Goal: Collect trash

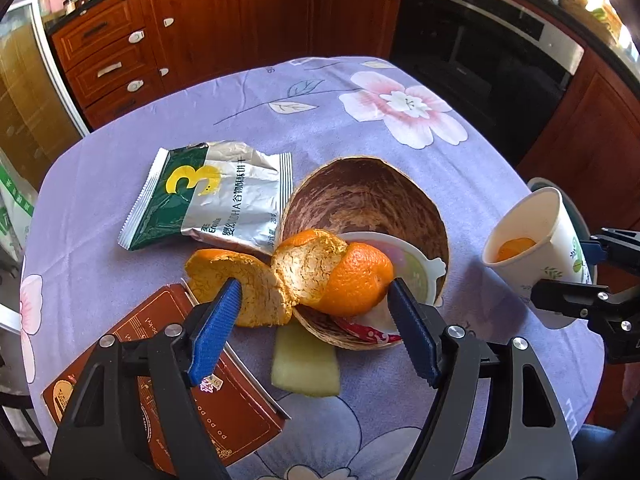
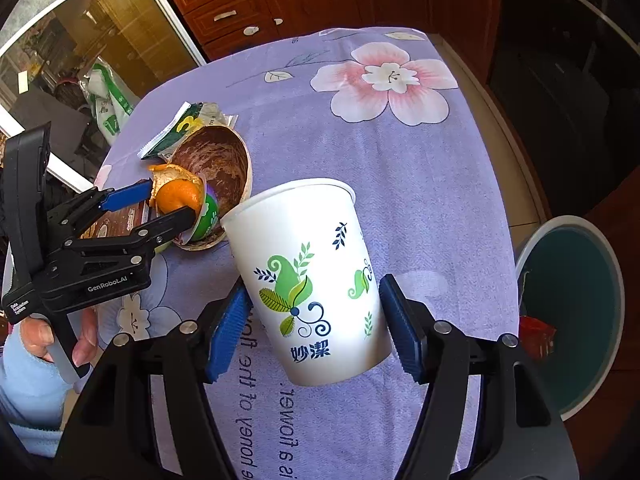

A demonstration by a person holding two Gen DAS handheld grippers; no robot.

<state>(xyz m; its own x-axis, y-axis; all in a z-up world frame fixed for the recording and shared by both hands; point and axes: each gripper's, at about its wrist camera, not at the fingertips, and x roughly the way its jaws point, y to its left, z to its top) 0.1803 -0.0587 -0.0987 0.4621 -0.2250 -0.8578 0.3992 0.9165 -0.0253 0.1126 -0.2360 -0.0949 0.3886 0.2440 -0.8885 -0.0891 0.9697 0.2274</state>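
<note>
- Brown printed card box [image 1: 160, 376] at the purple flowered tablecloth's [image 1: 360, 128] near left edge, partly hidden behind the left gripper [image 1: 314, 294].
- Left gripper's blue pads bracket the orange peel [image 1: 304, 276], which lies on the brown coconut-shell bowl [image 1: 372, 200]; contact is unclear.
- Right gripper [image 2: 312, 308] pinches the tilted white leaf-patterned paper cup [image 2: 316, 280], peel inside.
- Round bin [image 2: 572, 320] beyond the table's right edge, cut off.

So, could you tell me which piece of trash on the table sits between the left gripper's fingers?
The orange peel, curled over the brown shell's rim; the silver-green snack wrapper, brown box and pale rind strip lie outside the left gripper.
</note>
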